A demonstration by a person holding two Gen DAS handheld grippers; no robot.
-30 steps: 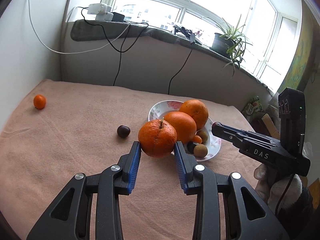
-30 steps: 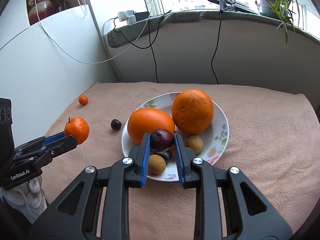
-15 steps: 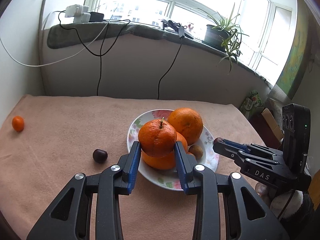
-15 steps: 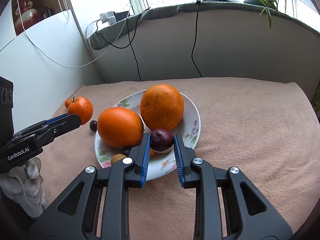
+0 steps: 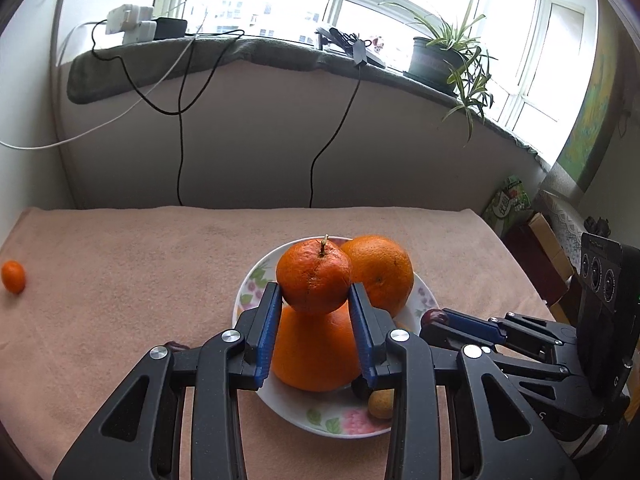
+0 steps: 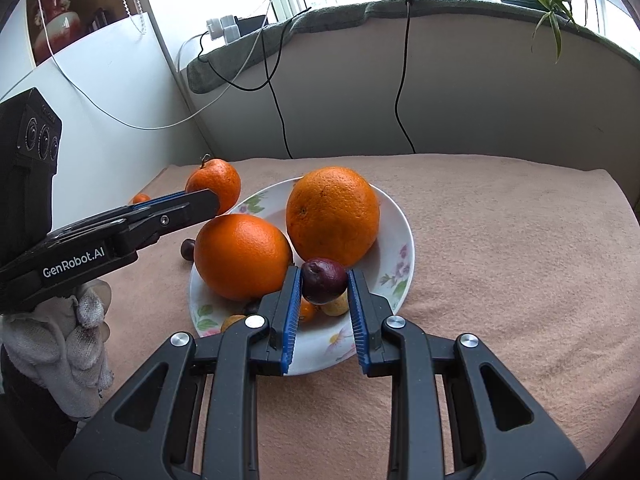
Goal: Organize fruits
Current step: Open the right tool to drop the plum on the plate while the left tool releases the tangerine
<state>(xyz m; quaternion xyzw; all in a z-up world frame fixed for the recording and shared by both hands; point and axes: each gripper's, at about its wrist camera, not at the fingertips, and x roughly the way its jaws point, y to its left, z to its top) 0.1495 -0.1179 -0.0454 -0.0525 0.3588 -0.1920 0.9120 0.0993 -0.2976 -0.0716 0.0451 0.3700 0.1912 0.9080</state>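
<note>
While the left hand-held gripper (image 5: 314,312) clamped a stemmed tangerine (image 5: 315,277) between its blue pads, that fruit hung above the floral plate (image 6: 396,240), directly over the nearer of two large oranges (image 5: 316,350). The second large orange (image 5: 382,272) sat just beyond and to the right of the gripper's tips. The right hand-held gripper (image 6: 323,286) was closed on a dark purple plum (image 6: 323,280), holding it over the near part of the plate, just in front of both oranges. Beneath and around its tips lay small fruits in the plate: a tan one (image 6: 336,305), a small orange one (image 6: 307,312) and another tan one (image 6: 233,322) to the left. Off the plate, to the left of the left gripper, a small orange fruit (image 5: 13,277) rested alone on the pink cloth of the tabletop (image 5: 140,264), well apart from everything. Another dark plum (image 6: 188,249) lay on the cloth just beside the plate's left rim. A white-gloved hand (image 6: 60,344) held the left gripper's handle.
</note>
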